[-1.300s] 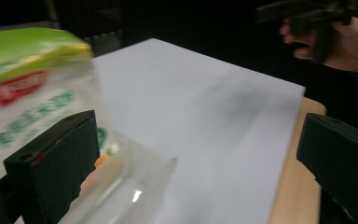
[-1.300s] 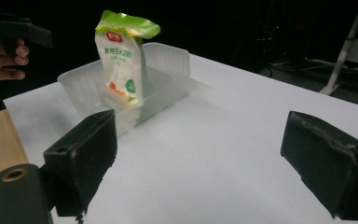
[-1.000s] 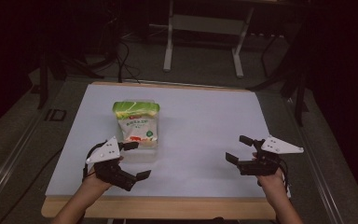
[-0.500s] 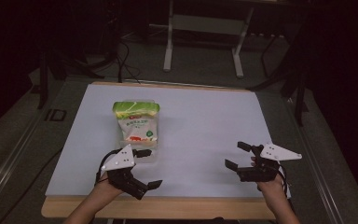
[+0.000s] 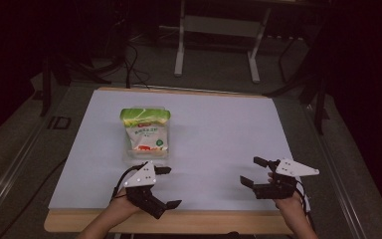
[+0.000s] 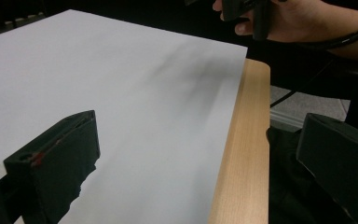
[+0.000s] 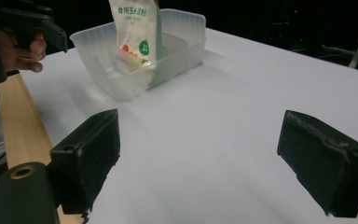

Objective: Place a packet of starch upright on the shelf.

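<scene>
Evidently the work stood at its opening step, the approach, with nothing yet gripped. The left tool (image 5: 166, 186) hung over the near edge of the worktop (image 5: 219, 129), just short of the container, its jaws spread wide and empty; in the left gripper view they framed only bare white surface and the wooden edge strip (image 6: 242, 140). The right tool (image 5: 252, 172) sat well apart near the near-right corner, jaws likewise parted with nothing between them, and it pointed across toward the container.

The clear plastic tub (image 5: 144, 152) rested on the left half of the worktop, open-topped and shallow. Inside it stood a single pouch (image 5: 145, 130), white with a green top band and printed characters, leaning upright against the tub's far wall; the right gripper view showed its lower end sitting on the tub floor (image 7: 135, 60). I could make out nothing else in the tub.

As a judgement, the next move called for the left tool, the nearer one, to travel forward over the tub's near wall and settle its jaws on either face of the pouch, high enough to clear the rim. The pouch looked soft and flat, so a grip across its thin side seemed the surer one. The light tub might slide or lift with it, which the right tool could guard against by steadying a wall.
</scene>
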`<state>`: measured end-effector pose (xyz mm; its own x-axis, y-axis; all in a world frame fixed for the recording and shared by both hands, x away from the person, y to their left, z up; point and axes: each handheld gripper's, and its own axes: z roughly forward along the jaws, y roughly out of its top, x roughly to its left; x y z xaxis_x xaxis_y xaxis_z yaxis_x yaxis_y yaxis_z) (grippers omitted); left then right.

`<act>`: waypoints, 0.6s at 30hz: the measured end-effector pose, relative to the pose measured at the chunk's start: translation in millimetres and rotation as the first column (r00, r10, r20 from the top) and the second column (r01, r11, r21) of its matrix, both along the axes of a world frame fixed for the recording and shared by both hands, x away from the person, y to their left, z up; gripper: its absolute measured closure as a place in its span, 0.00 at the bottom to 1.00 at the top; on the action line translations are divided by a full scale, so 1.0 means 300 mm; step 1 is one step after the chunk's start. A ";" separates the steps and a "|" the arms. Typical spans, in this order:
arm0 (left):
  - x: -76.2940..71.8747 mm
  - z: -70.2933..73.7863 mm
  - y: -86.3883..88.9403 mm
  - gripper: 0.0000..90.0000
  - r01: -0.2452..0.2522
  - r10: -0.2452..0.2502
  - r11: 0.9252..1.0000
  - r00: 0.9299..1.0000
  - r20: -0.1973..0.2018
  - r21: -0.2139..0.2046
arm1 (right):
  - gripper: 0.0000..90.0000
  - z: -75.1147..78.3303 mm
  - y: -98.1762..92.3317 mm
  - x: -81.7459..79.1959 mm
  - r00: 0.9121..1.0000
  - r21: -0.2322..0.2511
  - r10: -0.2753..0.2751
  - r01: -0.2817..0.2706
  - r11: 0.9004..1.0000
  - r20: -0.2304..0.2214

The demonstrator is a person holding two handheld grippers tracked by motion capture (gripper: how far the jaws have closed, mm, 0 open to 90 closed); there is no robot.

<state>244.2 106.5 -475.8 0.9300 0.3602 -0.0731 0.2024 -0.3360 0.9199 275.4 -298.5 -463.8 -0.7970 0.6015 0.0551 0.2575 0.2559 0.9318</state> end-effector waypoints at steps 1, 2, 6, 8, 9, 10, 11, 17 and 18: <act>0.003 -0.010 -0.007 0.00 0.003 -0.003 1.000 1.000 -0.003 0.005 | 0.15 -0.008 -0.003 -0.003 1.000 -0.005 -0.002 0.002 1.000 -0.006; 0.003 -0.010 -0.007 0.00 0.003 -0.003 1.000 1.000 -0.003 0.005 | 0.15 -0.008 -0.003 -0.003 1.000 -0.005 -0.002 0.002 1.000 -0.006; 0.004 -0.031 -0.017 0.00 0.009 -0.009 1.000 1.000 -0.002 0.009 | 0.15 -0.023 -0.009 -0.008 1.000 -0.011 0.000 0.000 1.000 -0.011; 0.006 -0.041 -0.020 0.00 0.012 -0.012 1.000 1.000 -0.003 0.010 | 0.15 -0.027 -0.012 -0.009 1.000 -0.011 0.002 -0.002 1.000 -0.016; 0.004 -0.052 -0.021 0.00 0.010 -0.010 1.000 1.000 0.005 0.009 | 0.15 -0.029 -0.013 -0.009 1.000 -0.011 0.002 -0.002 1.000 -0.015; 0.003 -0.057 -0.020 0.00 0.007 -0.007 1.000 1.000 0.008 0.006 | 0.15 -0.032 -0.014 -0.010 1.000 -0.008 0.001 -0.001 1.000 -0.012; 0.001 -0.062 -0.020 0.00 0.000 0.000 1.000 1.000 0.011 0.000 | 0.15 -0.037 -0.013 -0.011 1.000 -0.017 0.002 -0.002 1.000 -0.012; -0.012 -0.091 -0.013 0.00 -0.014 0.014 1.000 1.000 0.026 0.015 | 0.15 -0.062 -0.003 -0.016 1.000 -0.057 0.023 -0.024 0.998 -0.016; -0.012 -0.091 -0.013 0.00 -0.014 0.014 1.000 1.000 0.026 0.015 | 0.15 -0.062 -0.003 -0.016 1.000 -0.057 0.023 -0.024 0.998 -0.016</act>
